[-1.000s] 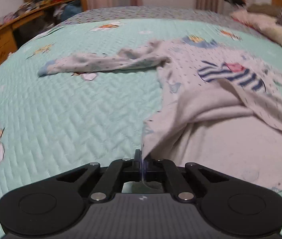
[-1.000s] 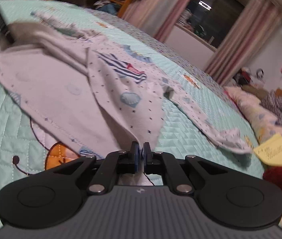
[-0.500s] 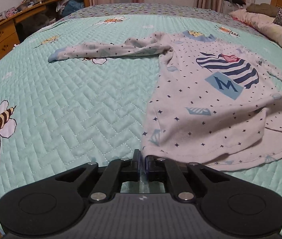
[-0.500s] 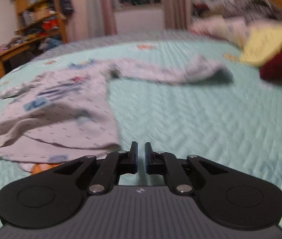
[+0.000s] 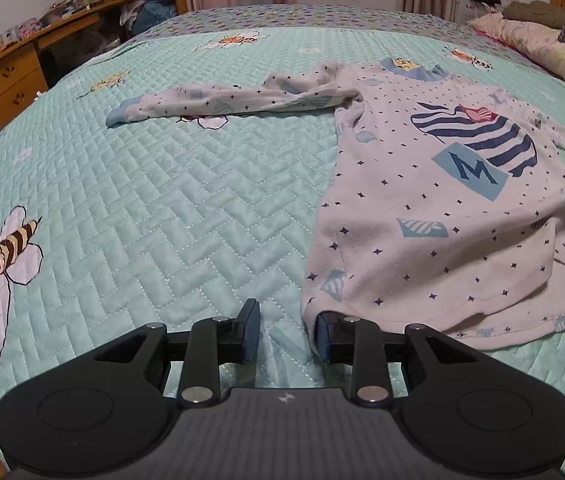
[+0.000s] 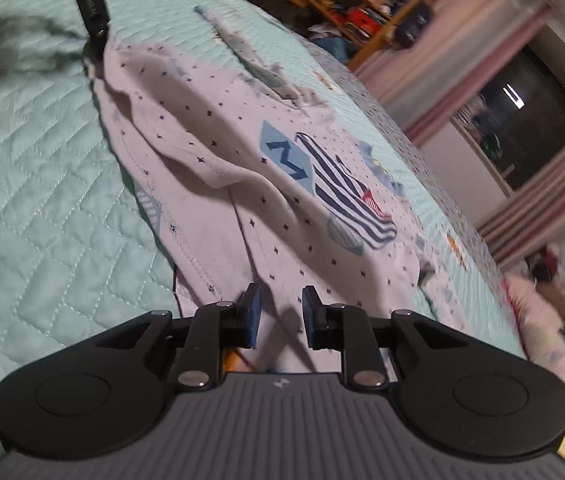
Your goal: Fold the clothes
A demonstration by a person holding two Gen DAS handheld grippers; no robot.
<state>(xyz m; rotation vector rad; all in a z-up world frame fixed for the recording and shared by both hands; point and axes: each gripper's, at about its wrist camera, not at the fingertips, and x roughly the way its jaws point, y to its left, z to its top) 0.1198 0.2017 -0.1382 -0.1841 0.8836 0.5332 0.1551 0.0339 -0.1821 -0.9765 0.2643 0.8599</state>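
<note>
Claws first: the left claw (image 5: 287, 330) is opening over the quilt (image 5: 162, 208) with nothing pinched, its right pad just touching the shirt (image 5: 422, 216) hem corner. The right claw (image 6: 281, 316) is also opening — fabric lies under the gap, not clamped. Beyond, the shirt lies spread face up on the bed, one sleeve (image 5: 218, 100) stretched leftward.

White shirt (image 5: 422, 208), navy star dots, navy stripes, blue M patch; mint quilt (image 5: 162, 208), bee prints.
</note>
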